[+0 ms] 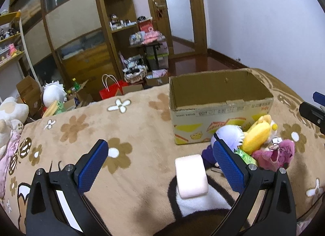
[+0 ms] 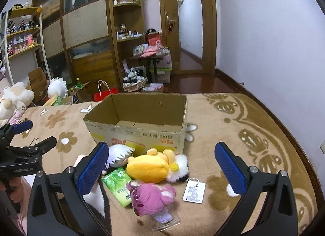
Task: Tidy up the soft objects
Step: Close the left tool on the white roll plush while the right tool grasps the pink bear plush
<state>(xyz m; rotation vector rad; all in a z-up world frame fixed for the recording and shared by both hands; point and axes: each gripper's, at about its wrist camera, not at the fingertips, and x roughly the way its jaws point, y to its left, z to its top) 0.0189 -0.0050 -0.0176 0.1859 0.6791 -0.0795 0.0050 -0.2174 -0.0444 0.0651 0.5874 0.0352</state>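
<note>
An open, empty cardboard box stands on the brown flowered blanket. In front of it lie a yellow plush, a pink plush bear, a white-haired doll and a green tissue pack. A pale pink soft block lies between my left gripper's open fingers. My right gripper is open above the plush pile, holding nothing.
The blanket covers a bed whose far edge drops to the floor. Beyond are a red bag, boxes, a wardrobe and shelves. Large plush toys sit at the left. The left gripper shows in the right wrist view.
</note>
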